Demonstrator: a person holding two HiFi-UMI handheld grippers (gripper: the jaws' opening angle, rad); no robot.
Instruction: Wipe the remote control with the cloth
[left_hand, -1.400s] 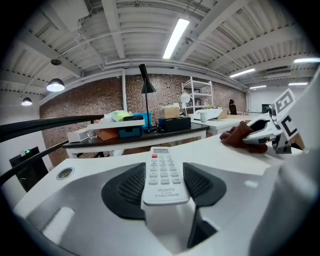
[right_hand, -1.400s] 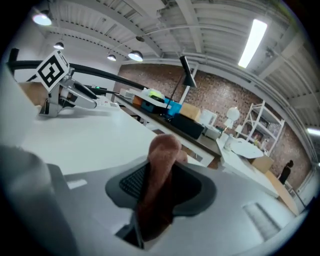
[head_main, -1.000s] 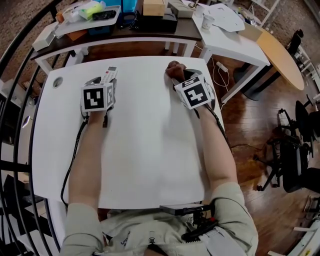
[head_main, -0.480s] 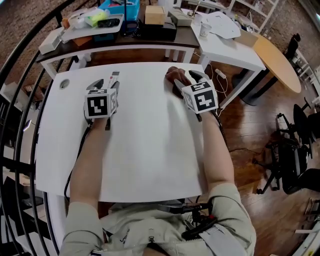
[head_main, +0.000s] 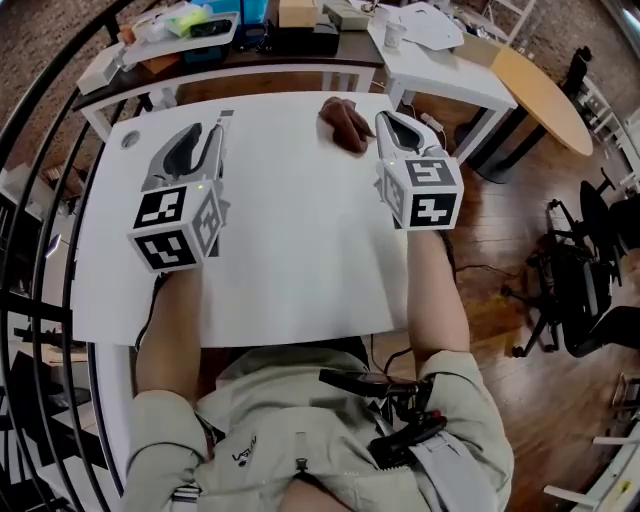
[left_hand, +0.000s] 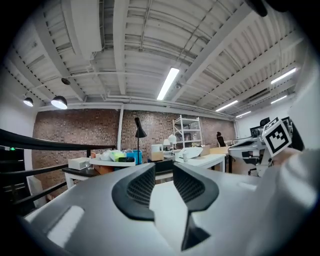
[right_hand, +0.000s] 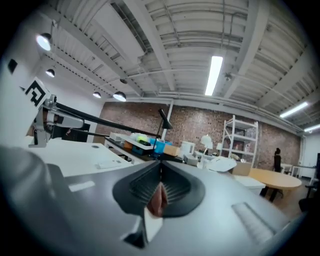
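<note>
The brown cloth (head_main: 345, 122) lies bunched on the white table (head_main: 290, 250) near its far edge. Only a sliver of the white remote control (head_main: 225, 114) shows past the left fingers; it lies flat on the table (right_hand: 107, 164). Both grippers are held up off the table, pointing level. My left gripper (head_main: 200, 135) (left_hand: 162, 175) has just been closing, but a gap remains between its pads with nothing in it. My right gripper (head_main: 388, 118) (right_hand: 160, 172) has just closed, pads together, beside the cloth's right edge. A bit of brown cloth (right_hand: 159, 197) shows through the slit below its pads.
A dark side table (head_main: 250, 62) crowded with boxes and bottles stands behind the white table. A white desk (head_main: 440, 70) and a round wooden table (head_main: 545, 95) are at the back right. A black railing (head_main: 40, 250) runs along the left. Office chairs (head_main: 590, 290) stand to the right.
Both grippers have risen from the table and drawn back toward me, the left away from the remote, the right away from the cloth. The right jaws have shut and the left have narrowed.
</note>
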